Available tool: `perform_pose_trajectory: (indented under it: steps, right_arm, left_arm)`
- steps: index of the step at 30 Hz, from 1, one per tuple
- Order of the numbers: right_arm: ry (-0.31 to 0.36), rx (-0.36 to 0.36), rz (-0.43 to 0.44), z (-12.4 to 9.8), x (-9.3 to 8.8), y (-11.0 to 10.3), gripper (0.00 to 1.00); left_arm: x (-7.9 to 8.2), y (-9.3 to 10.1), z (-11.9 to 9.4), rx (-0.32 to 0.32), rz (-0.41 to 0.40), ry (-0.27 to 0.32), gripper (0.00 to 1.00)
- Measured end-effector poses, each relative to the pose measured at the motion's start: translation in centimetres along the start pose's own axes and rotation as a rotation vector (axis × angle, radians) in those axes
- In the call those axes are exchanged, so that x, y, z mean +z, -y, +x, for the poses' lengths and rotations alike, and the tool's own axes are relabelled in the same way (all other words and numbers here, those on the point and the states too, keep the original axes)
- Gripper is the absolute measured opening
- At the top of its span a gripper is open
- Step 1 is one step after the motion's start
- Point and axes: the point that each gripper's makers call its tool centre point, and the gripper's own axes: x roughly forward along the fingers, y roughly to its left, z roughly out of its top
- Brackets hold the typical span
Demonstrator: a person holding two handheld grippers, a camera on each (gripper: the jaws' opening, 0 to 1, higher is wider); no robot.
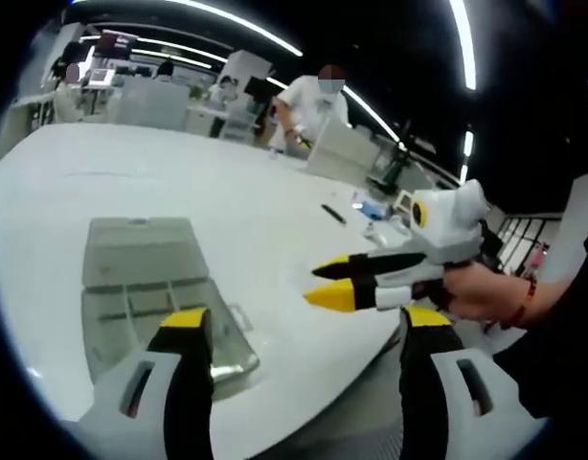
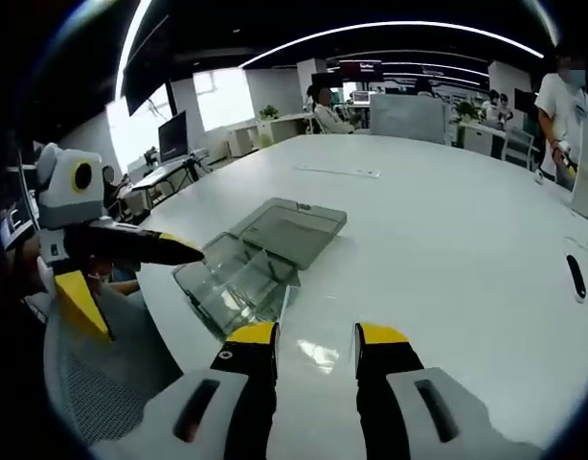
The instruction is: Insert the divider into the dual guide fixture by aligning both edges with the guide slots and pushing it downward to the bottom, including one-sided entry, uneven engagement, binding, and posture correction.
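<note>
Dividers cannot be picked out with certainty; a clear plastic box (image 2: 246, 259) with its lid (image 2: 289, 228) folded open flat behind it is seen on the white surface (image 2: 447, 220), and thin clear walls appear to stand inside its compartments. This box is taken to be the guide fixture. It lies near the surface's edge.

In the right gripper view the right tool (image 2: 315, 337) is held with its jaws moderately apart and nothing between them, the box lying just ahead and slightly to the left of the tips. The box's long axis runs diagonally away from the tool, from the near edge toward the lid. The left tool (image 2: 131, 264) is seen at the left of that view with one jaw tip reaching close over the box's near corner; its jaws are spread wide and empty.

In the left gripper view the left tool (image 1: 308, 326) frames the box (image 1: 155, 307) at lower left, and the right tool (image 1: 337, 283) enters from the right, held by a hand (image 1: 490, 292).

Judged from this, the left tool is the nearer to the box, and no divider is held yet.

The room is an open office with ceiling light strips, desks, monitors, and people standing at the far side; a dark pen-like object (image 1: 334, 214) rests on the surface.
</note>
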Motion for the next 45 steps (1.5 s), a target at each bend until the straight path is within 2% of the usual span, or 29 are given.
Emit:
perform_pose_trajectory:
  steps: [4, 22, 25, 34, 41, 45]
  right_arm:
    - [0.005, 0.019, -0.004, 0.2, 0.4, -0.5, 0.27]
    - [0.049, 0.075, -0.038, 0.1, 1.6, -2.5, 0.27]
    - [0.056, 0.087, -0.044, 0.1, 1.9, -2.8, 0.27]
    - [0.075, 0.114, -0.064, 0.0, 2.7, -3.8, 0.27]
    - [0.092, 0.126, -0.066, -0.2, 3.3, -4.2, 0.27]
    - [0.098, 0.131, -0.073, -0.3, 3.6, -4.5, 0.27]
  left_arm:
    - [0.2, -0.3, 0.0, 0.004, -0.030, 0.011, 0.71]
    - [0.9, -0.6, -0.3, 0.021, -0.076, 0.049, 0.61]
    - [1.0, -0.6, -0.5, 0.017, -0.085, 0.055, 0.55]
    - [1.3, -0.9, -0.6, 0.020, -0.113, 0.081, 0.55]
    - [2.1, -1.4, -0.9, 0.030, -0.149, 0.133, 0.48]
    - [2.3, -1.5, -0.9, 0.032, -0.157, 0.142, 0.47]
